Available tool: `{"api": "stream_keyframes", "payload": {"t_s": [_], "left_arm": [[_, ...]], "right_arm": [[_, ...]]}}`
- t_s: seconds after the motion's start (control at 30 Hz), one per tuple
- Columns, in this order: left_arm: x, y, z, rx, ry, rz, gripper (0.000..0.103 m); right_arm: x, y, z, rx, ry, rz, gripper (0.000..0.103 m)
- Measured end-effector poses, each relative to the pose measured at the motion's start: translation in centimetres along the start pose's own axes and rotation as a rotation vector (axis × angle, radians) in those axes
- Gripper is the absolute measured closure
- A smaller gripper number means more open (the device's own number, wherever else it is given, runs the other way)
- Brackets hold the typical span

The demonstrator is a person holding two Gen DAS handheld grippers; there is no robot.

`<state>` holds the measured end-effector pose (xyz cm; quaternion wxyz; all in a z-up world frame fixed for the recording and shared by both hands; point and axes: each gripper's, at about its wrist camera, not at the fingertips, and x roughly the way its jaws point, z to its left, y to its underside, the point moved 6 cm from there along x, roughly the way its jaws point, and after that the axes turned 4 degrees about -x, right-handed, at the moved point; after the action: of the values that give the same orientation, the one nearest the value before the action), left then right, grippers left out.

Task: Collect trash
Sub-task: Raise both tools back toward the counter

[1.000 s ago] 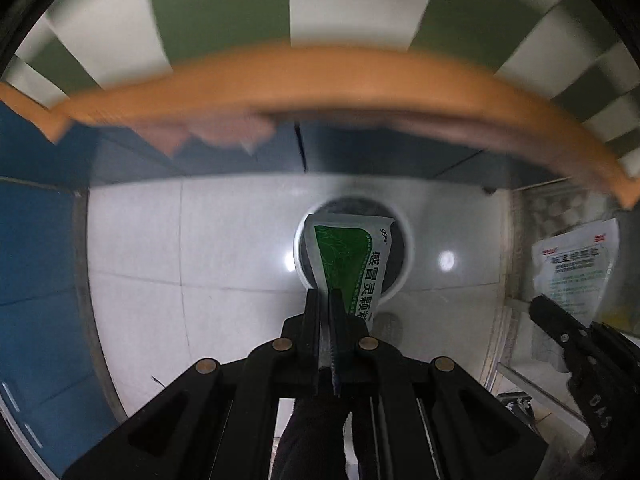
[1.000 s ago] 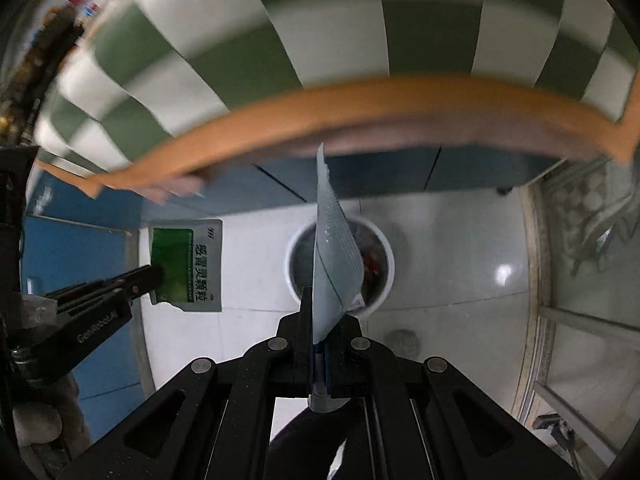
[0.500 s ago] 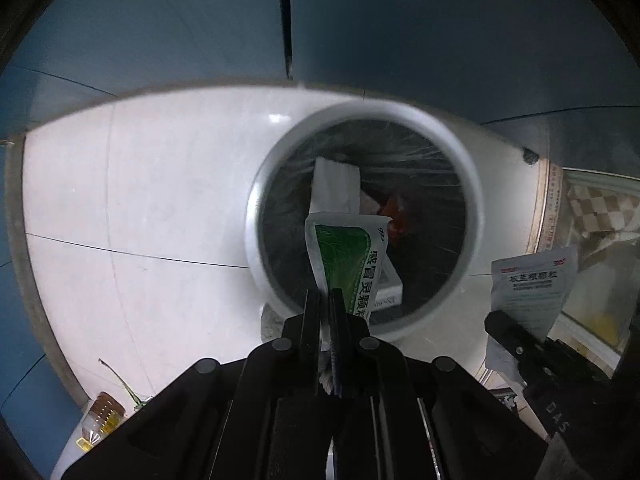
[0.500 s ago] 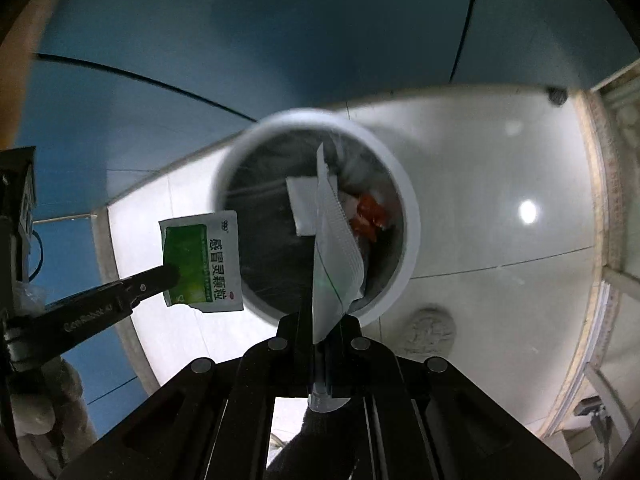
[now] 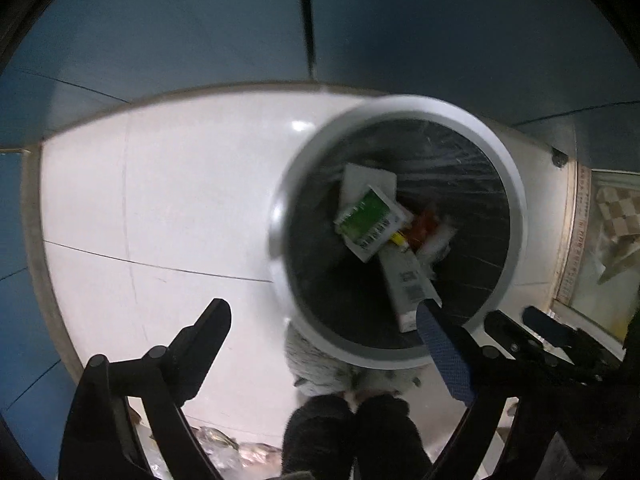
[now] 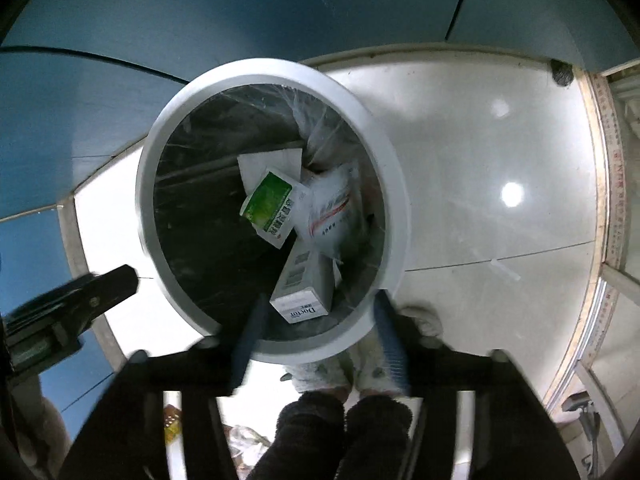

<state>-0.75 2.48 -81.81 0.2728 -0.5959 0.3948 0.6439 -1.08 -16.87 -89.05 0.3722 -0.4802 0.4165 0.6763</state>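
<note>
A round white-rimmed trash bin with a clear liner stands on the pale floor below both grippers. Inside lie a green sachet, a white sachet, a white box and a red scrap. My left gripper is open and empty above the bin's near-left rim; it also shows in the right wrist view. My right gripper is open and empty over the bin's near rim; it also shows in the left wrist view.
Blue cabinet panels rise behind the bin. A white tiled floor surrounds it. Fluffy slippers stand at the bin's near side. Some litter lies on the floor at the bottom edge. A doorway threshold runs along the right.
Both grippers have opened. The green sachet and the white sachet have dropped out of them into the bin. Both cameras sit closer over the bin.
</note>
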Motion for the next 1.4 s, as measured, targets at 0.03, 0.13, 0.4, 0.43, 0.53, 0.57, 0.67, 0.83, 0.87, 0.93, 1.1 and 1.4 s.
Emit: {"api": "stream_keyframes", "payload": {"t_s": [0.03,0.13,0.4,0.43,0.53,0.57,0.67,0.83,0.87,0.93,1.1,1.4], "left_arm": [[-0.3,0.2,0.3,-0.002,-0.007,-0.004,0.007],[-2.1,0.8,1.2,-0.004,-0.046,-0.033,0.003],[-10.6,4.3,2.6,-0.010,-0.090,-0.119,0.003],[-12.0,4.9,2.7,-0.011,-0.087,-0.127,0.003],[-16.0,6.5,2.6,-0.002,-0.097,-0.158,0.003],[-18.0,7.3,2.7,0.004,-0.099,-0.170,0.003],[-23.3,9.2,2.6,0.010,-0.087,-0.202,0.003],[-31.5,12.0,2.1,0.018,-0.056,-0.261,0.003],[-32.7,12.4,2.0,0.017,-0.050,-0.267,0.003],[-35.9,13.4,1.7,0.023,-0.030,-0.288,0.003],[-42.1,15.2,1.8,0.042,0.006,-0.328,0.003],[-52.3,15.5,3.0,0.061,-0.021,-0.519,0.003]], "right_arm": [[-0.4,0.2,0.1,-0.007,0.012,-0.003,0.030],[-2.4,0.9,0.4,-0.022,0.053,-0.025,0.003],[-11.5,3.7,2.5,-0.056,0.119,-0.109,0.000],[-13.1,4.3,2.7,-0.058,0.123,-0.120,0.000],[-18.5,5.9,4.0,-0.060,0.120,-0.161,0.000],[-20.6,6.4,4.5,-0.065,0.121,-0.180,0.000],[-26.3,8.1,5.8,-0.084,0.135,-0.226,0.000],[-36.0,11.2,8.0,-0.102,0.134,-0.296,0.000],[-37.7,11.9,8.4,-0.102,0.136,-0.310,0.000],[-41.9,13.3,9.2,-0.097,0.132,-0.340,0.000],[-50.2,16.4,11.0,-0.093,0.139,-0.389,0.000],[-60.1,19.1,14.0,-0.072,0.063,-0.475,0.000]]}}
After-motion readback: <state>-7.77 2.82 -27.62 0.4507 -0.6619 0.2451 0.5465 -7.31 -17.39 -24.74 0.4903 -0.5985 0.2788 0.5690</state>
